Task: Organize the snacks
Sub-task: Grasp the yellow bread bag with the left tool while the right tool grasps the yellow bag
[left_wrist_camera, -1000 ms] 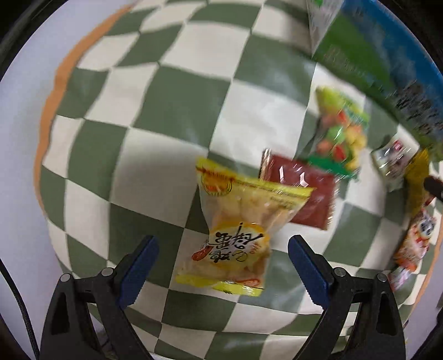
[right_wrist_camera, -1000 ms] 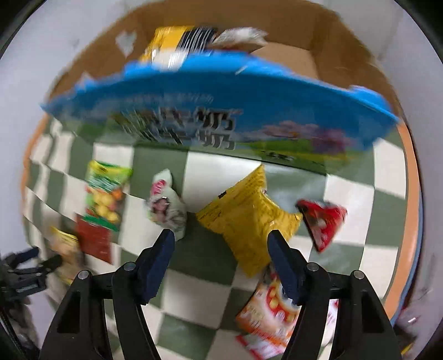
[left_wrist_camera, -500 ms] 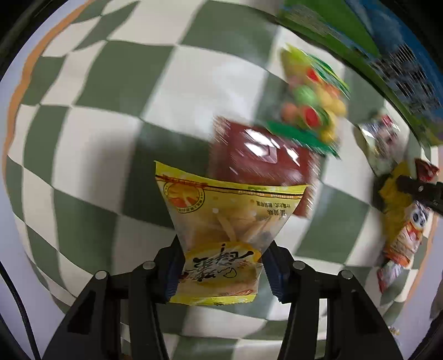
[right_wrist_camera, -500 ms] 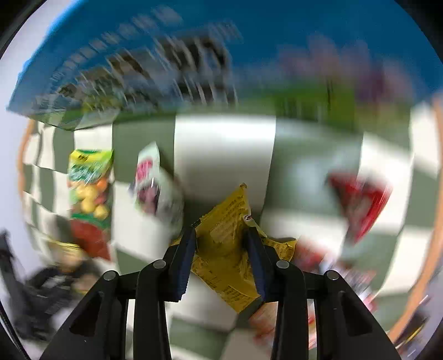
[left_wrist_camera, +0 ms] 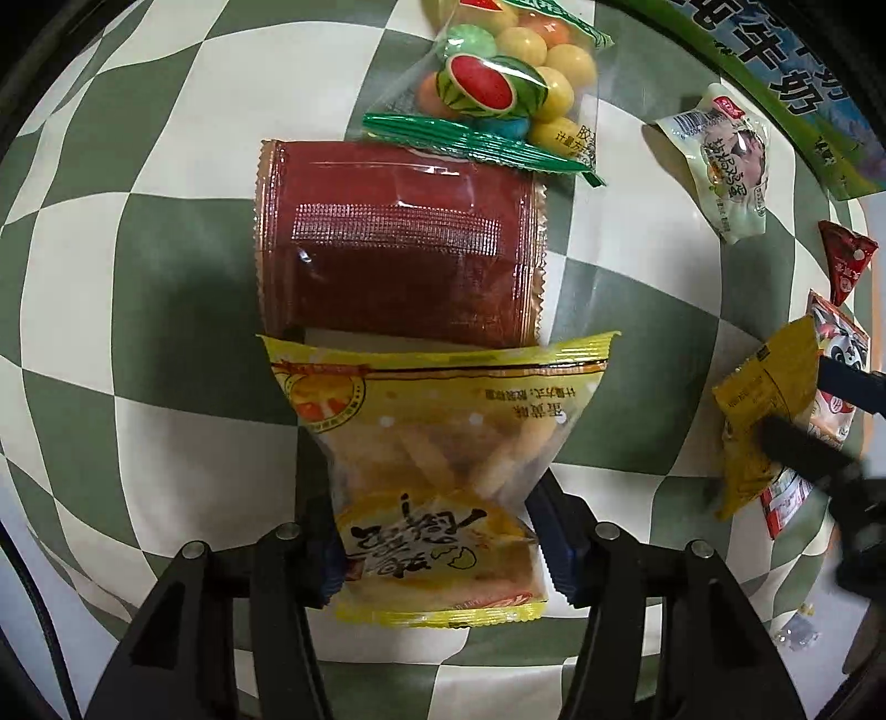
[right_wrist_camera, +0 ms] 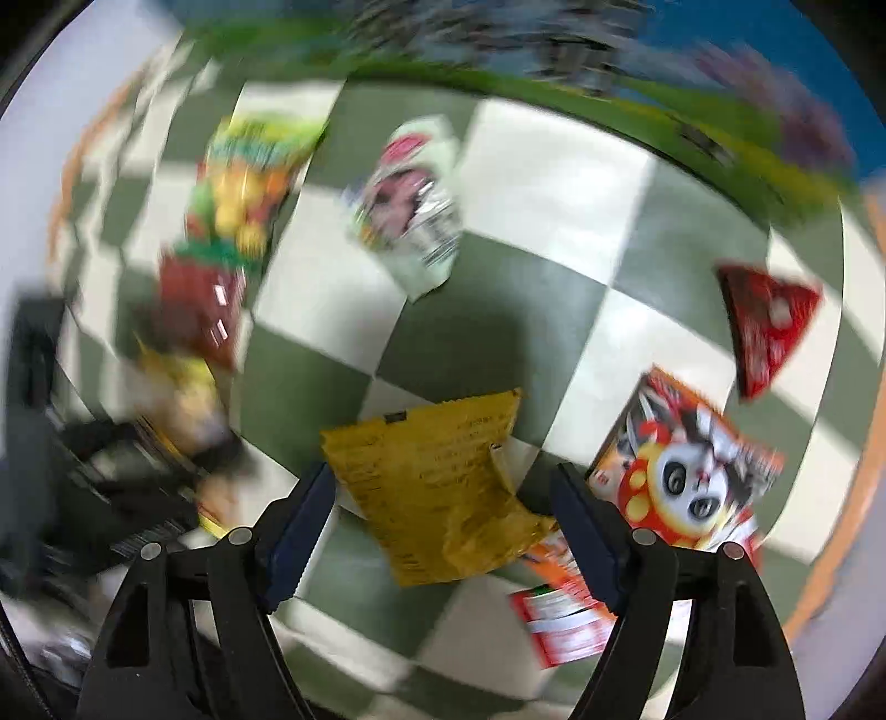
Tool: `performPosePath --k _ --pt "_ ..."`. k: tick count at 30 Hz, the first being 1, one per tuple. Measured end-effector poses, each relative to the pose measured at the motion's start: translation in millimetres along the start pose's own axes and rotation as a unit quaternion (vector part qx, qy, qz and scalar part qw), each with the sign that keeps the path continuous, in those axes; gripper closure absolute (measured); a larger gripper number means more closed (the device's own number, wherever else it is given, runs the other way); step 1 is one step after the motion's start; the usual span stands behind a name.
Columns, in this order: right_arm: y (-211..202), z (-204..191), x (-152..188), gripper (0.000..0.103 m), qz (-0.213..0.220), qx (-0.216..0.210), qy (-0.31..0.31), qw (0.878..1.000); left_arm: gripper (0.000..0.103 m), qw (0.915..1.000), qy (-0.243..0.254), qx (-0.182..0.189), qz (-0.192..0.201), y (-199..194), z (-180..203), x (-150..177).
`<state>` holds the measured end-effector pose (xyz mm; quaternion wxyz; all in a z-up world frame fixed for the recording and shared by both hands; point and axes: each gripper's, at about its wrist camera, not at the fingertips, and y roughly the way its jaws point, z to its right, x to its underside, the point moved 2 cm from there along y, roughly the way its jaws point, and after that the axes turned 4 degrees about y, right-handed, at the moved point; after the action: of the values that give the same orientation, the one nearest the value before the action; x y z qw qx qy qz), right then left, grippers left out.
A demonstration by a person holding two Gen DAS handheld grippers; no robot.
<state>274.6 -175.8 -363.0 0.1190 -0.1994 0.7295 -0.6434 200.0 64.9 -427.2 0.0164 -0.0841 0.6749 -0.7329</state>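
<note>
My left gripper [left_wrist_camera: 434, 548] is shut on a yellow cracker packet [left_wrist_camera: 443, 459] over the green-and-white checked cloth [left_wrist_camera: 138, 238]. A dark red packet [left_wrist_camera: 398, 243] lies just beyond it, with a fruit-candy bag [left_wrist_camera: 498, 88] further on. My right gripper [right_wrist_camera: 443, 515] has its jaws apart around a crumpled yellow packet [right_wrist_camera: 443, 476], which sits between them on the cloth; the pads do not press it. The right gripper and that yellow packet [left_wrist_camera: 764, 410] also show at the right edge of the left wrist view.
A small white packet [right_wrist_camera: 410, 210], a red triangular packet [right_wrist_camera: 769, 315] and a panda-print packet [right_wrist_camera: 686, 476] lie around the right gripper. A blue and green box wall [right_wrist_camera: 609, 50] runs across the top. The cloth's orange edge [right_wrist_camera: 853, 526] is at the right.
My left gripper closed on the yellow cracker packet and stays shut on it. My right gripper closed on the crumpled yellow packet half a second ago and its jaws are now apart again; the view is blurred.
</note>
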Motion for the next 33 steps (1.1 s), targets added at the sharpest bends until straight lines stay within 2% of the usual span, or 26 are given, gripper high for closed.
performPosePath --k 1,2,3,4,5,8,9,11,14,17,19,20,22,24,28,33 --pt "6.2 -1.9 1.4 0.026 -0.001 0.005 -0.002 1.000 0.048 1.0000 -0.003 0.001 0.000 1.0 1.4 0.3" --pt "11.8 -2.8 1.6 0.040 -0.007 -0.002 0.012 1.000 0.048 1.0000 -0.003 0.003 0.000 1.2 1.5 -0.9" --pt "15.4 2.6 2.9 0.039 -0.012 -0.016 0.044 0.999 0.048 1.0000 -0.003 0.005 0.000 1.7 2.9 -0.6" --pt "17.2 13.2 5.8 0.040 -0.015 -0.047 0.099 0.994 0.048 1.0000 -0.003 0.006 0.000 -0.8 2.7 -4.1" --pt "18.7 21.5 9.3 0.040 -0.020 -0.079 0.144 0.986 0.048 0.9999 -0.004 0.009 0.001 -1.3 4.0 -5.4" --pt "23.7 41.8 23.4 0.039 -0.033 -0.171 0.259 0.950 0.048 0.9998 -0.008 0.019 0.007 -2.6 -3.5 -7.0" --pt "24.0 43.0 24.7 0.032 -0.035 -0.177 0.264 0.947 0.048 0.9998 -0.005 0.020 0.008 -3.7 -2.8 -13.7" --pt "21.6 41.5 27.2 0.016 -0.031 -0.143 0.237 0.960 0.048 0.9998 0.003 0.017 0.010 -8.0 -2.3 -23.9" --pt "22.9 27.5 26.7 0.015 -0.026 -0.114 0.205 0.972 0.048 0.9997 0.015 0.010 0.014 -13.4 4.8 -25.1" --pt "30.1 15.4 27.5 0.015 -0.024 -0.100 0.198 0.975 0.051 0.9993 0.028 0.002 0.024 -17.3 13.0 -27.4" --pt "37.7 4.7 19.7 0.026 -0.019 -0.092 0.206 0.974 0.055 0.9991 0.031 0.000 0.029 -29.6 4.1 -12.8" --pt "39.2 5.0 22.0 0.038 -0.014 -0.088 0.209 0.974 0.061 0.9991 0.031 0.000 0.030 -33.6 0.0 -9.6" --pt "38.2 3.3 25.1 0.041 -0.004 -0.086 0.214 0.973 0.065 0.9989 0.034 -0.004 0.031 -34.6 2.4 -7.3" --pt "37.4 10.2 31.0 0.049 0.003 -0.087 0.214 0.973 0.066 0.9989 0.035 -0.003 0.032 -39.7 1.9 -6.6" --pt "21.8 10.5 36.4 0.052 0.019 -0.094 0.219 0.971 0.067 0.9987 0.035 0.004 0.036 -61.4 0.1 -11.0" --pt "-10.9 9.6 37.8 0.052 0.047 -0.116 0.219 0.968 0.067 0.9972 0.038 0.032 0.056 -99.5 -0.1 -12.0"
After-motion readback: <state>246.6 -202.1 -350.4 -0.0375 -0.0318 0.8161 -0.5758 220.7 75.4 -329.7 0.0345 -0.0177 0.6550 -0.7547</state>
